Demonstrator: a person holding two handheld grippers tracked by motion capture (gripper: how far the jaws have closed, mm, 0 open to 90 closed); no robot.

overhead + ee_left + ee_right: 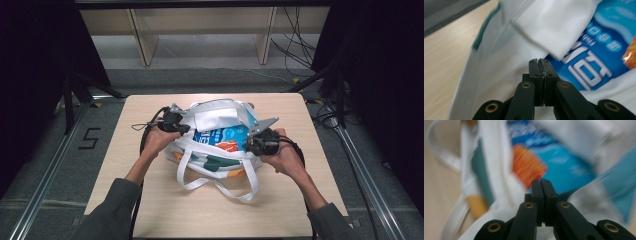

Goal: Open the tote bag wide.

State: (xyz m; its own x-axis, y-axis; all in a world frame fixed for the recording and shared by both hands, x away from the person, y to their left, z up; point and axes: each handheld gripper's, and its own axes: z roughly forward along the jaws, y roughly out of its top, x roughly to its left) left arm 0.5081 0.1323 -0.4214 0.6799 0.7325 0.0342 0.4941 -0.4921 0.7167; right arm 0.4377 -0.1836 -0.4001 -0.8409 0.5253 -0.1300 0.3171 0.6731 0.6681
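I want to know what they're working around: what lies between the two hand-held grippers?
In the high view, the open white tote bag with a blue snack packet inside lies between the left hand-held gripper and right hand-held gripper.

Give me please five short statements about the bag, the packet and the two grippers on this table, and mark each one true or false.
1. A white tote bag lies on the wooden table. True.
2. A blue snack packet sits inside the bag. True.
3. The left gripper stands with its jaws wide open. False: the left gripper view shows its jaws closed together, with nothing visible between them.
4. The right gripper is far from the bag, at the table's edge. False: it is at the bag's right side, jaws shut.
5. The bag's handles trail toward the person's side of the table. True.
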